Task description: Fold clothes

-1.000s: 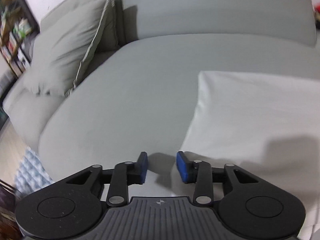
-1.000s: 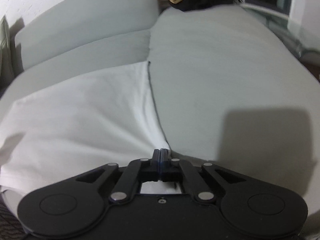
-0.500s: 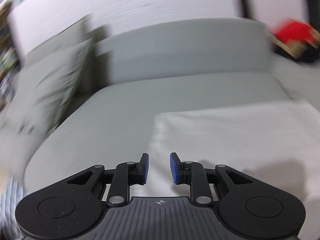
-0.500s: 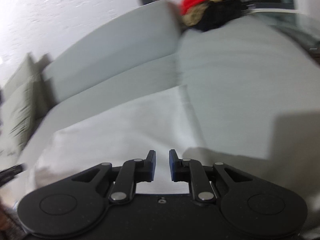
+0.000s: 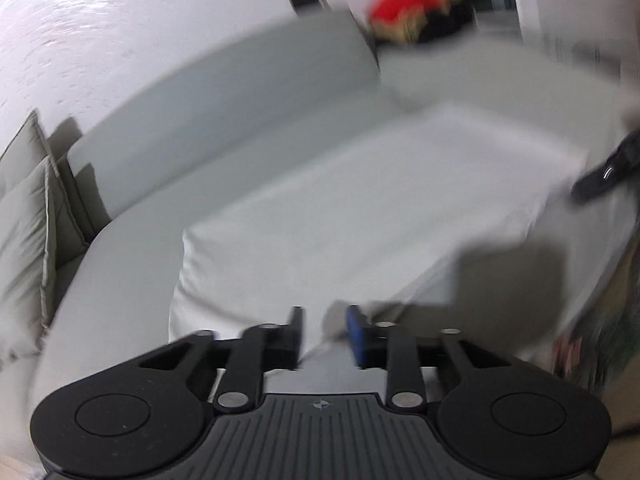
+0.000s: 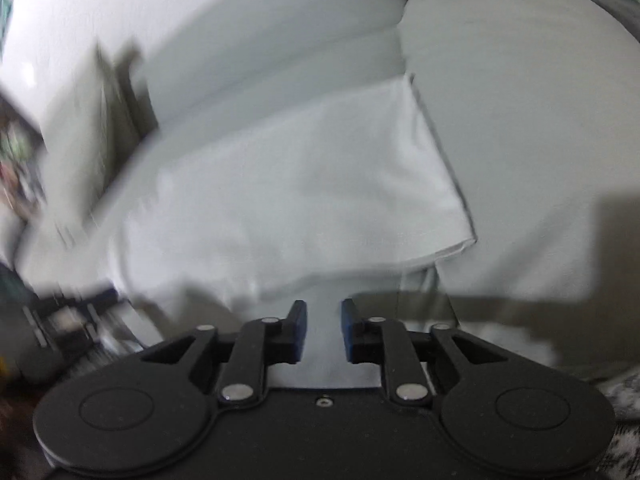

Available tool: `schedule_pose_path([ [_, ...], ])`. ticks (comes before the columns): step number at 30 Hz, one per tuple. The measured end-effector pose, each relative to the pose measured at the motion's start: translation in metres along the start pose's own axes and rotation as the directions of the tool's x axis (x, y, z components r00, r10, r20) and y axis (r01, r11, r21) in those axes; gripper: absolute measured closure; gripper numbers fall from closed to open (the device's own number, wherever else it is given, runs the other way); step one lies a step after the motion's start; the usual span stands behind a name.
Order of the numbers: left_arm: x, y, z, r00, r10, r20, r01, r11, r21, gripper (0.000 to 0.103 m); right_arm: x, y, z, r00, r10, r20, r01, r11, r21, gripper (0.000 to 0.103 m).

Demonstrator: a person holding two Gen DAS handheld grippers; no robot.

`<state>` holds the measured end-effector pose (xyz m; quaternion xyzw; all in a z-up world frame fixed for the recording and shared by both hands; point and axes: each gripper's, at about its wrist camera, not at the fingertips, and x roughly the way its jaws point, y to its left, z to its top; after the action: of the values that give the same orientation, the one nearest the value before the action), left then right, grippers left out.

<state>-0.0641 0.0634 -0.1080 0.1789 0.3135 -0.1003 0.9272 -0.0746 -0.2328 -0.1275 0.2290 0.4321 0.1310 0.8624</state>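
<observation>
Left gripper (image 5: 323, 334): jaws apart, nothing between the blue pads (image 5: 356, 334). Hangs over the near edge of the white garment (image 5: 340, 216), close above the fabric; contact can't be judged.
Right gripper (image 6: 323, 330): jaws apart, empty. Sits at the garment's near edge, fabric visible through the gap. From the left wrist view, part of it shows as a dark blurred shape at the right edge (image 5: 608, 172), beyond the garment's far right side.
White garment (image 6: 304, 184): lies flat on the seat of the grey sofa (image 5: 132, 296) as a folded rectangle. From the left wrist view its left edge is a thick rounded fold. From the right wrist view its right edge runs just beside the seam between seat cushions, and the near right corner shows stacked layers.
Sofa: grey backrest (image 5: 224, 92) behind the garment, loose cushion (image 5: 24, 240) at the left end.
Clothes pile (image 5: 416, 12): red, tan and black items at the far right end of the sofa, well apart from the garment. Blurred.
Shadows: gripper shadows fall on the seat right of the garment in both views.
Image quality: heavy motion blur in both views, fine detail unreadable.
</observation>
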Motion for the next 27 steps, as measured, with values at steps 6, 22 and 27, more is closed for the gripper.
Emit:
schedule_pose_path([
  [6,0.024,0.013,0.016,0.999,0.002,-0.049,-0.010,0.986,-0.164,0.062,0.003,-0.027,0.005,0.990,0.129,0.056,-0.140,0.949,0.281,0.058],
  [22,0.052,0.009,0.036,0.983,-0.044,-0.180,-0.013,0.952,-0.304,0.056,0.052,-0.028,-0.006,0.970,0.241,0.006,-0.213,0.845,0.491,0.058],
  [27,0.058,0.010,0.036,0.976,-0.059,-0.209,-0.012,0.946,-0.323,0.055,0.054,-0.029,-0.008,0.974,0.223,0.031,-0.208,0.842,0.498,0.058],
])
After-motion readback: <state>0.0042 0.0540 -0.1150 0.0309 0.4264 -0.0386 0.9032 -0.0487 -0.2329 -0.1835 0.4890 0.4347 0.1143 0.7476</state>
